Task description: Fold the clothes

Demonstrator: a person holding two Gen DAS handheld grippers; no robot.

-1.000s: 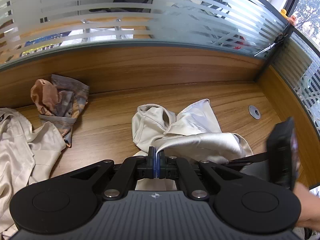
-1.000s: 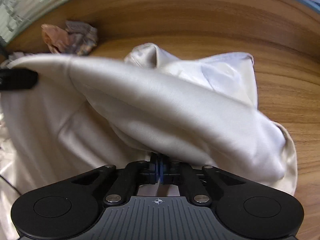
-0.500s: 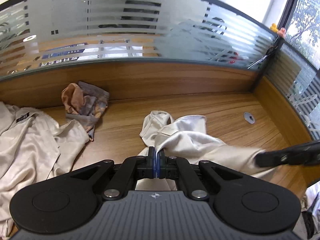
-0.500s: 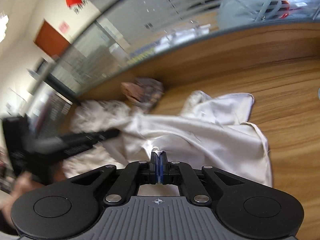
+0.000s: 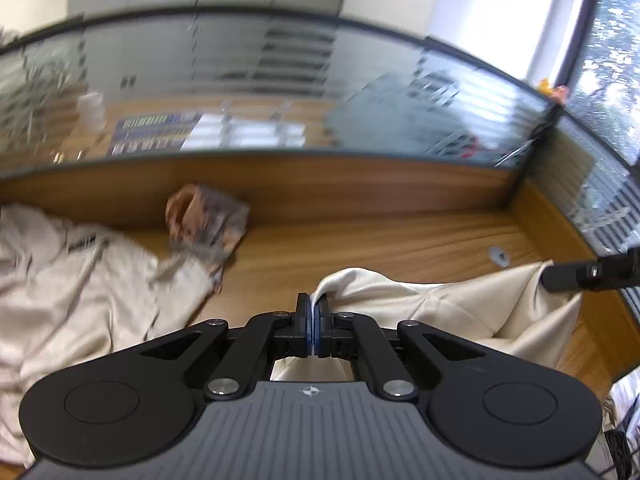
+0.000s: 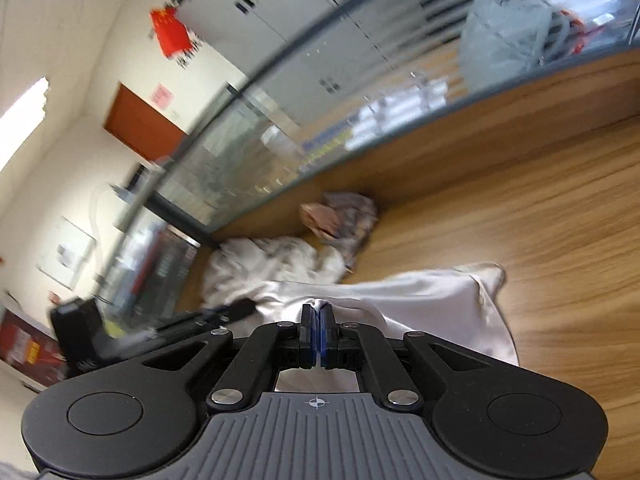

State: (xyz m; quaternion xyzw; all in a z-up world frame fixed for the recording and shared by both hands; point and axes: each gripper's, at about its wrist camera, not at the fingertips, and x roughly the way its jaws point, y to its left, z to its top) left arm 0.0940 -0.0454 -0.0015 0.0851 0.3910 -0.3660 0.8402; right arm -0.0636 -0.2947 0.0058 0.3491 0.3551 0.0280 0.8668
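A cream satin garment hangs stretched between my two grippers above the wooden desk. My left gripper is shut on one edge of it, the cloth bunching at its blue pads. Over at the right edge of the left wrist view, the other gripper's fingers pinch the far corner. In the right wrist view my right gripper is shut on the same cream garment, whose lower part trails down toward the desk. The left gripper shows at the left there, blurred.
A second cream garment lies crumpled on the desk's left side. A brown and grey patterned cloth sits bunched against the wooden back panel. Frosted glass partitions rise behind the desk. A round cable grommet is at the right.
Both grippers have risen and drawn apart, lifting the cream garment off the desk and stretching it between them. The right wrist view has swung up from the cloth to the room.
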